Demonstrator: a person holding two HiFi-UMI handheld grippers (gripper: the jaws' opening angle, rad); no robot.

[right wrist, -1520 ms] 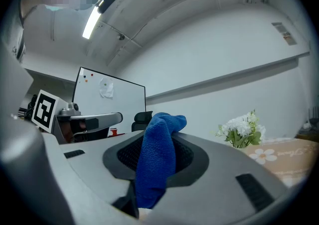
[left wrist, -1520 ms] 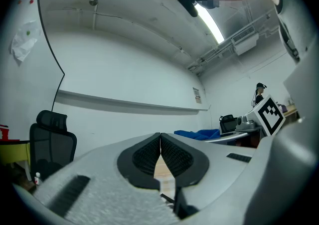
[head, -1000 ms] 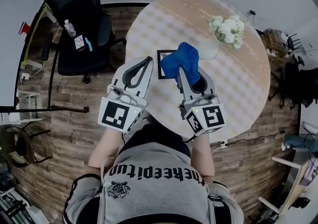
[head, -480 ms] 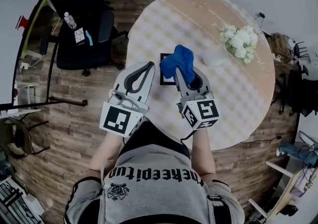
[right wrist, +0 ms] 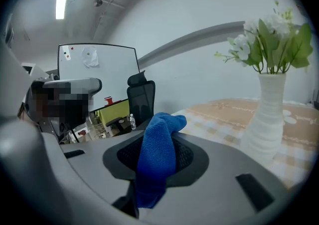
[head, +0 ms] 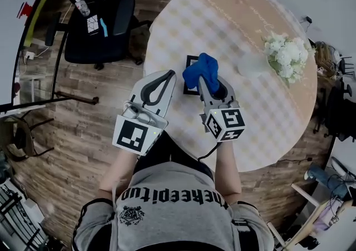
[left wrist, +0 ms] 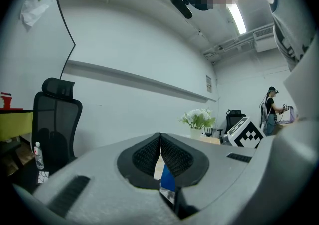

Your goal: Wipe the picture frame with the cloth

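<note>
A black picture frame point(head: 189, 92) lies flat on the round checked table point(head: 261, 116), mostly hidden under a blue cloth point(head: 201, 70). My right gripper point(head: 206, 81) is shut on the cloth and holds it over the frame; in the right gripper view the cloth point(right wrist: 158, 155) bulges from between the closed jaws. Just left of the frame, my left gripper point(head: 169, 75) is shut with nothing in it. In the left gripper view its pads point(left wrist: 172, 155) meet, and a sliver of the blue cloth point(left wrist: 168, 179) shows below them.
A white vase of white flowers point(head: 286, 52) stands at the table's far right, close on the right in the right gripper view as the vase point(right wrist: 266, 114). A black office chair point(head: 97, 27) stands on the wooden floor to the left. A person point(left wrist: 271, 114) stands far off.
The right gripper and cloth have shifted slightly left, so they cover more of the frame. The head view has drifted, putting the vase further right. The left gripper stays shut beside the frame.
</note>
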